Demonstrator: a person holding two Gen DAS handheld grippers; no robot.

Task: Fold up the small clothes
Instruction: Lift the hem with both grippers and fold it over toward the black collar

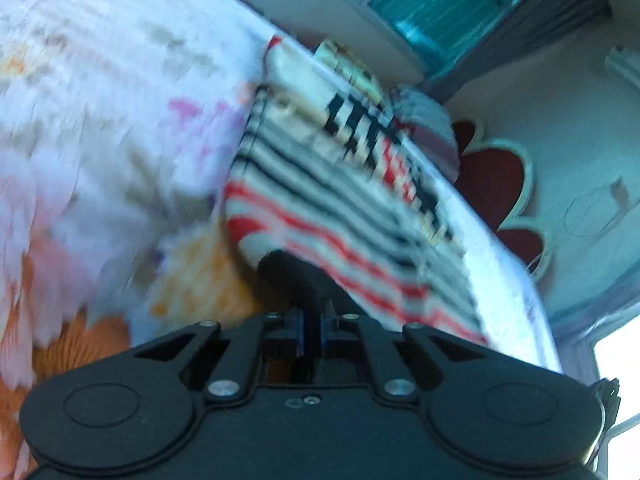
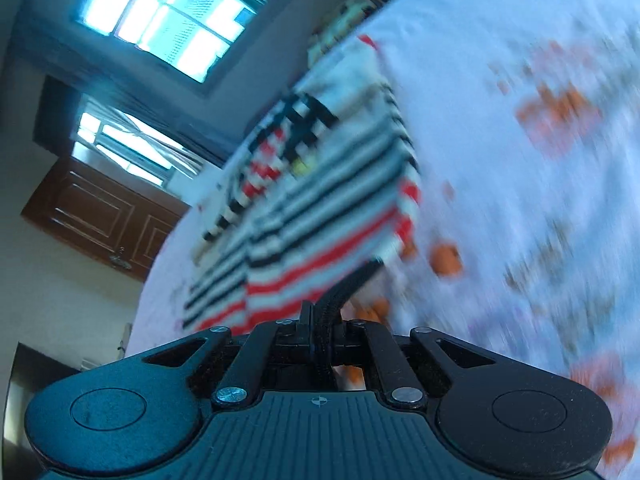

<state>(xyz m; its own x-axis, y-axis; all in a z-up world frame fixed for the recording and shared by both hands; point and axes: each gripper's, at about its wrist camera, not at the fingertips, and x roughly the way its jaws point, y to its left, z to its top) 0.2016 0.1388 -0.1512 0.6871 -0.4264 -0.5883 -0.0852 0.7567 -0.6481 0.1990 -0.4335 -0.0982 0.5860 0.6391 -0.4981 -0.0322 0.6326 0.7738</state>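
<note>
Both tongs are clamped on the striped garment (image 1: 340, 208): left gripper (image 1: 290, 276) on its near hem, right gripper (image 2: 360, 276) on its near edge. Garment lies on floral bedsheet (image 2: 520, 160), stretching toward 12 o'clock; window (image 2: 168, 20) at 10 o'clock in right view.

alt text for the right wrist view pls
The right tongs are shut on the near edge of a red, black and white striped garment lying on a flowered bedsheet. Windows and a brown door show behind, blurred.
</note>
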